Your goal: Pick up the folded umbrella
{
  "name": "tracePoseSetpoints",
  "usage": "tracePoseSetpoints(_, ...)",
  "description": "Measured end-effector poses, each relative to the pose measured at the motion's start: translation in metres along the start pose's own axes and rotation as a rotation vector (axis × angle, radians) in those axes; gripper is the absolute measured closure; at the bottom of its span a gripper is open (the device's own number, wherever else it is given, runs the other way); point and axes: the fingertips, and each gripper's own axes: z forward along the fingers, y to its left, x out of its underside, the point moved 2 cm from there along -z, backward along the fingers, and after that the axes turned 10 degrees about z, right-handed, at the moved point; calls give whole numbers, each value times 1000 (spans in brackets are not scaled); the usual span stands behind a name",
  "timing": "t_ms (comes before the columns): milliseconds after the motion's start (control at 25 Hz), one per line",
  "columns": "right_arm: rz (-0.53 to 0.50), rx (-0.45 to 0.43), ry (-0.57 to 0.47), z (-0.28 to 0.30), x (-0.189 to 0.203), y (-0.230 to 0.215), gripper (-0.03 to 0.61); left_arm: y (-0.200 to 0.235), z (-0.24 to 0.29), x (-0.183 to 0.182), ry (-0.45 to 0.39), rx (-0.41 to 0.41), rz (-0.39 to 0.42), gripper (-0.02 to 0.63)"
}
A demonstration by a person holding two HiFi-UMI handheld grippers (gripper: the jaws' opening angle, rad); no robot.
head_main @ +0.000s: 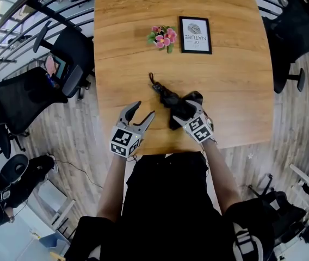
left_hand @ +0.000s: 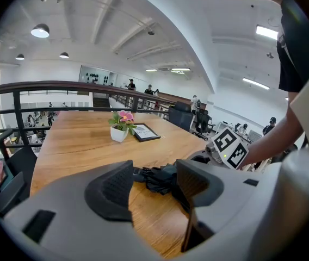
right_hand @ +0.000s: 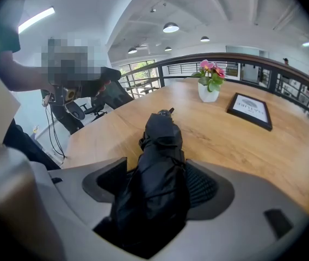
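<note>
The folded black umbrella [head_main: 165, 95] lies on the wooden table [head_main: 230, 91], its strap end pointing away from me. My right gripper [head_main: 187, 106] is down over the near end, jaws wide, with the umbrella [right_hand: 162, 156] lying between the pads; a dark gap shows beside the left pad [right_hand: 111, 181], so I read no squeeze. My left gripper [head_main: 138, 116] hovers at the table's near edge, left of the umbrella, open with nothing inside. From the left gripper view the umbrella [left_hand: 157, 177] lies just beyond the open left gripper [left_hand: 155, 185].
A white pot of pink flowers [head_main: 163, 37] and a framed print [head_main: 195, 35] stand further back on the table. Black office chairs sit left [head_main: 35, 97] and right [head_main: 296, 31] of the table. A railing runs along the far left.
</note>
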Motion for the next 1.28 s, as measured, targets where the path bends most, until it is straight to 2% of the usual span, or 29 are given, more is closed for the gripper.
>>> tracePoseSetpoints(480, -19, 49, 94, 17, 13, -9, 232, -5, -2, 3, 3, 11, 6, 360)
tracePoseSetpoints(840, -7, 48, 140, 26, 18, -10, 266, -19, -7, 5, 12, 49, 29, 360)
tracePoseSetpoints(1160, 16, 6, 178, 25, 19, -15, 304, -33, -16, 3, 4, 86, 50, 360)
tracePoseSetpoints(1280, 6, 29, 176, 25, 19, -13, 308, -40, -19, 5, 5, 102, 63, 360)
